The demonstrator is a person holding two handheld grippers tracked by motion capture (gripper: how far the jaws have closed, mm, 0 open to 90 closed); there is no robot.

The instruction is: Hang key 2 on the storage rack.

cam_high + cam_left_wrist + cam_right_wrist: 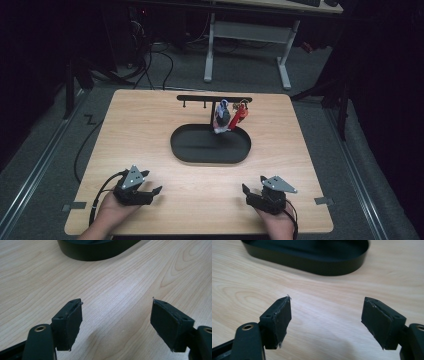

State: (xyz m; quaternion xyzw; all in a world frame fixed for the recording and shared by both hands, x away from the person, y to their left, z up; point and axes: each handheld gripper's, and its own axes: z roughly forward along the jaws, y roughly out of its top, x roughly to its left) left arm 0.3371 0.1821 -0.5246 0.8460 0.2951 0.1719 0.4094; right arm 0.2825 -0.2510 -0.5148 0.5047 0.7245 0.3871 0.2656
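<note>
Black oval tray (210,150) lies well ahead of both tongs, left (150,190) and right (246,192); each gapes empty

The right gripper (325,315) is holding its two black jaws wide apart with nothing between them, hovering just over the bare wooden table (324,292), while a black oval tray (312,263) is lying ahead toward the far edge.
</note>
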